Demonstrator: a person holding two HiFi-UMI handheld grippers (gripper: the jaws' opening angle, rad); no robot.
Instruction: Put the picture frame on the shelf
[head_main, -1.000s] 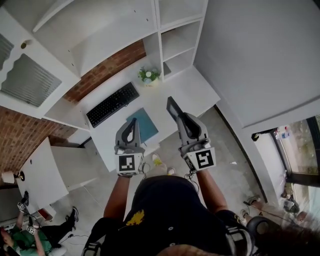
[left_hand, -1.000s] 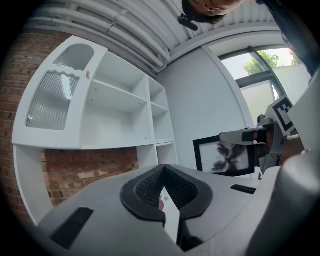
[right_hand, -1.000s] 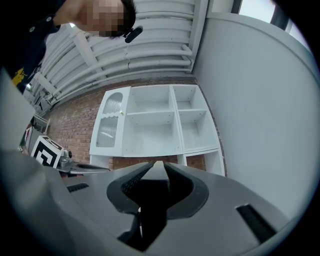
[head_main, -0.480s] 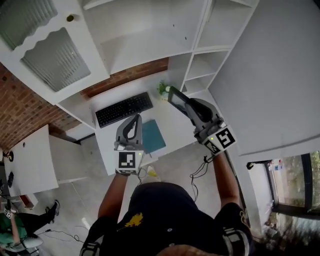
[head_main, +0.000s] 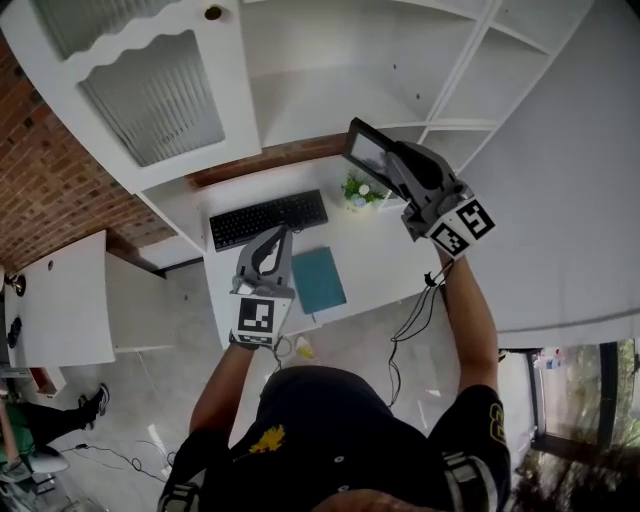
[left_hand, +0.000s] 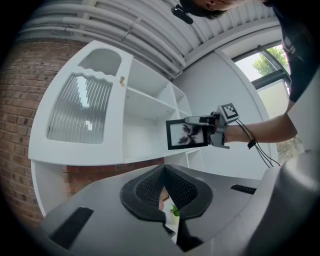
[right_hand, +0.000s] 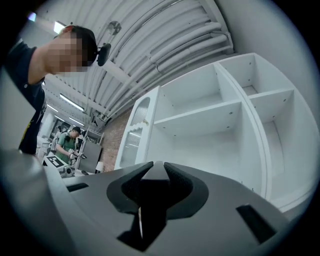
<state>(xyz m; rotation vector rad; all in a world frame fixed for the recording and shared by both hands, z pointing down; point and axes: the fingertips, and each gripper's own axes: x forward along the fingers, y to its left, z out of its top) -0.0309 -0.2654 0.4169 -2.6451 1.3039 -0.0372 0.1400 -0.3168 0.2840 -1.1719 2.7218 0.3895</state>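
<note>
The black picture frame (head_main: 366, 152) hangs in the air in front of the white shelf unit (head_main: 330, 80), above the desk's back edge. My right gripper (head_main: 386, 163) is shut on the frame's side. In the left gripper view the frame (left_hand: 186, 134) faces the camera, held upright by the right gripper (left_hand: 206, 128). In the right gripper view the frame (right_hand: 149, 195) appears edge-on between the pads, with open shelf compartments (right_hand: 210, 130) ahead. My left gripper (head_main: 283, 234) is shut and empty, low over the desk's front.
On the white desk (head_main: 385, 262) lie a black keyboard (head_main: 268, 218) and a teal book (head_main: 318, 279); a small potted plant (head_main: 358, 190) stands at the back. A cabinet door with ribbed glass (head_main: 150, 95) is left of the shelves. Brick wall behind.
My right gripper has lifted the frame up and away from me, from over the desk to shelf height. The left gripper has stayed about where it was.
</note>
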